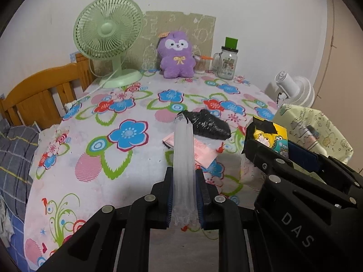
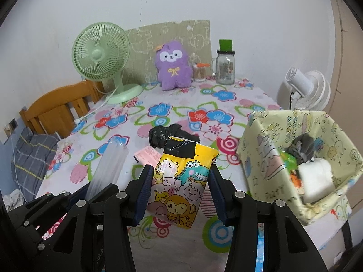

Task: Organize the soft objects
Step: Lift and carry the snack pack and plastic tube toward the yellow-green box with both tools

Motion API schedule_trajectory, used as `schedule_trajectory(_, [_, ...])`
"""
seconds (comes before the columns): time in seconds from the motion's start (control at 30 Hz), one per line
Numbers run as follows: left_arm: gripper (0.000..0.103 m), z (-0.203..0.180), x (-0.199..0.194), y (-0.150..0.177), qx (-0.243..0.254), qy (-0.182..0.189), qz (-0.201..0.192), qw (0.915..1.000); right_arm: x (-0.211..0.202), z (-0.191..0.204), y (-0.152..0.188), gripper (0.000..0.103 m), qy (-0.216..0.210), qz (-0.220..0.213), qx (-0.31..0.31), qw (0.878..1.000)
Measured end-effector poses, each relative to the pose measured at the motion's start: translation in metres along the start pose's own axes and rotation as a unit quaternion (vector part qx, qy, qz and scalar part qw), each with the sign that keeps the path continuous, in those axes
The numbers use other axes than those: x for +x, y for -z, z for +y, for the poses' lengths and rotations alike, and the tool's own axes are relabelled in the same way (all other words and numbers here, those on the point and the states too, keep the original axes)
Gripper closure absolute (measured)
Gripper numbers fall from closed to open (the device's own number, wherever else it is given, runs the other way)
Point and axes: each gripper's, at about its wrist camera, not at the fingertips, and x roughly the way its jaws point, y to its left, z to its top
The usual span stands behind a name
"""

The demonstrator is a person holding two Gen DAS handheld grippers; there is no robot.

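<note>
My left gripper [image 1: 183, 192] is shut on a long clear plastic packet [image 1: 183, 158], held above the flowered table; the packet also shows in the right wrist view [image 2: 109, 170]. My right gripper [image 2: 179, 190] is shut on a yellow cartoon-print pouch [image 2: 181, 181] with black tape on top, and it shows in the left wrist view [image 1: 272, 140]. A black crumpled bag [image 1: 208, 124] and a pink packet [image 1: 202, 149] lie on the table ahead. A pale green fabric basket [image 2: 261, 158] stands to the right, holding a white roll [image 2: 317, 181] and a grey item.
A green desk fan [image 1: 109, 40], a purple plush toy [image 1: 177, 56], a cotton swab cup and a glass jar [image 1: 226, 63] stand along the back wall. A white fan [image 2: 308, 90] is at the right. A wooden chair [image 1: 45, 97] is at the left.
</note>
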Motion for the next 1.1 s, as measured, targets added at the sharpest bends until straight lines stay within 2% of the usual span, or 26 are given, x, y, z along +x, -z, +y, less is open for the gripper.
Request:
schedule_trajectory(0.67, [0.087,-0.051,-0.045,-0.033,0.031,0.011,-0.051,0.9982,-0.052,-0.037,-0.033,0.051,0.007,-0.043,0.019,0.999])
schedule_trajectory(1.1, [0.087,-0.093,-0.049,-0.052,0.052,0.037,-0.063,0.9960,-0.071,-0.075,-0.050,0.051,0.030,-0.057,0.027,0.998])
